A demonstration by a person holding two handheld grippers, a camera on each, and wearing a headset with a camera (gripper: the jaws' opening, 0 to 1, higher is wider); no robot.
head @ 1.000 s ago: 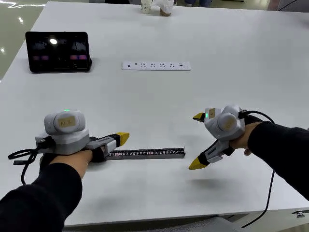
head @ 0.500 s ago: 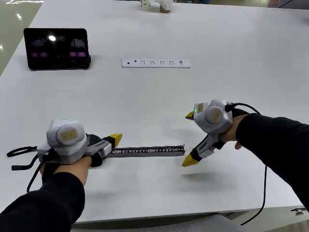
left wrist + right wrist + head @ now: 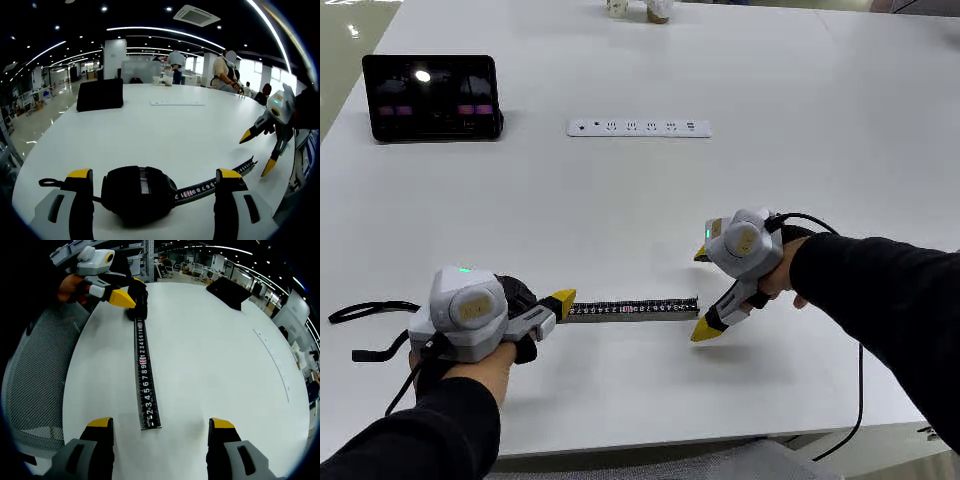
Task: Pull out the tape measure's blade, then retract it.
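The black tape measure case (image 3: 139, 192) lies on the white table (image 3: 620, 220) between the jaws of my left gripper (image 3: 154, 174), which stands open with a gap on each side of the case. In the head view this gripper (image 3: 545, 305) is at the lower left. The dark blade (image 3: 632, 309) runs out to the right, flat on the table. Its free end (image 3: 150, 424) lies between the wide jaws of my open right gripper (image 3: 160, 422), untouched. In the head view the right gripper (image 3: 703, 293) straddles that end.
A black tablet (image 3: 432, 97) stands at the far left and a white power strip (image 3: 638, 127) lies at the far middle. A black strap (image 3: 365, 312) trails left of the case. A mesh chair (image 3: 40, 365) is beyond the near table edge. People stand in the background.
My right gripper has moved left and now has the blade's end between its open jaws. The left gripper, case and blade stay in place; the head camera shifted slightly.
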